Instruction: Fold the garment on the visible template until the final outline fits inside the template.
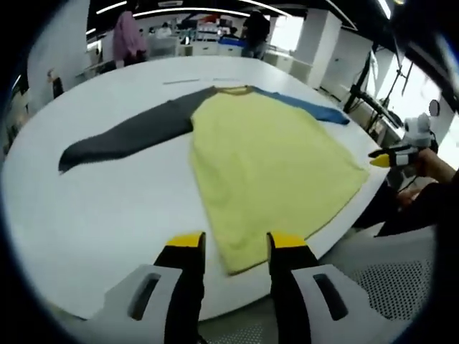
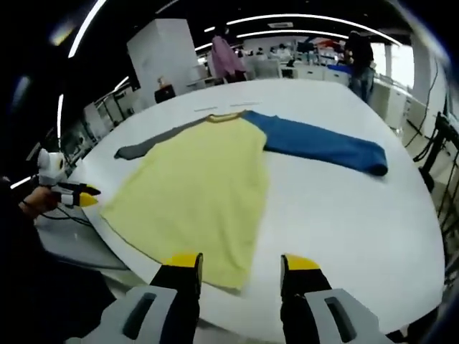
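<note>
The left hand-held gripper (image 1: 233, 242) hung at the near edge of the desk (image 1: 107, 208) with its yellow-tipped jaws apart and nothing between them; the garment's hem corner lay just beyond the gap, not touched. In the right gripper view the right hand-held gripper (image 2: 240, 263) stood likewise with jaws apart and empty, the hem's other corner just ahead of its left jaw.

The garment (image 1: 269, 161) was a long-sleeved shirt spread flat and face up on the white desk — a pale yellow body, a dark grey sleeve (image 1: 129, 136) stretched out to the left and a blue sleeve (image 2: 323, 147) stretched out to the right, with a mustard-toned collar (image 1: 231, 89) at the far end. The hem pointed toward the near edge of the desk, the neck away from it. The cloth looked smooth, with only faint creases.

In the left gripper view the other hand-held gripper came in from the right, off the desk's edge. Beyond the desk, people (image 1: 128, 39) stood by far benches under ceiling strip lights.
</note>
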